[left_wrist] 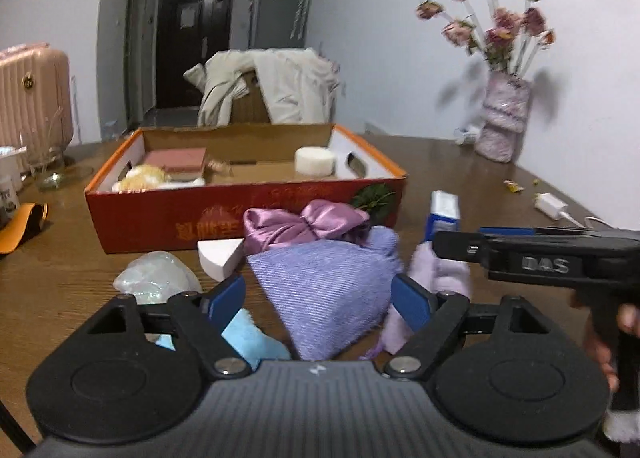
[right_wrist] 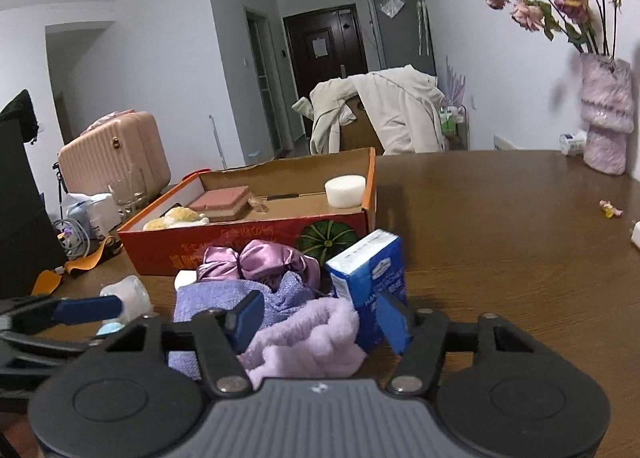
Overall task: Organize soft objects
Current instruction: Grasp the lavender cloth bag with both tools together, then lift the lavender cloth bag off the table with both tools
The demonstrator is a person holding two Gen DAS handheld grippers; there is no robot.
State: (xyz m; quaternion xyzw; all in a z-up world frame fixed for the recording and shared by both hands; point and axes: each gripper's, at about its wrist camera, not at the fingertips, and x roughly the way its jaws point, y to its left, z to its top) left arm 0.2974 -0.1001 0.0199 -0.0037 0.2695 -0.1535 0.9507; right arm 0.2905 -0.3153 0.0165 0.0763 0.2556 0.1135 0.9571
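Note:
A purple woven pouch [left_wrist: 320,290] lies on the wooden table between the fingers of my left gripper [left_wrist: 320,300], which is open with its pads clear of the fabric. Behind the pouch lies a satin mauve bow [left_wrist: 296,225]. My right gripper [right_wrist: 320,320] straddles a fluffy lilac cloth [right_wrist: 304,338]; it is open, its right pad standing in front of a blue carton [right_wrist: 368,278]. A white wedge sponge [left_wrist: 220,258], a clear squishy lump [left_wrist: 156,278] and a light blue cloth [left_wrist: 248,338] lie at the left. The orange cardboard box [left_wrist: 240,217] holds a pink sponge, a white round puff and a yellow plush.
A lilac vase of dried roses [left_wrist: 504,117] stands by the wall at the right, with a white charger [left_wrist: 552,203] in front of it. A glass [left_wrist: 46,161] and an orange strap [left_wrist: 24,225] sit at the table's left edge. A chair draped with coats [left_wrist: 272,85] stands behind the box.

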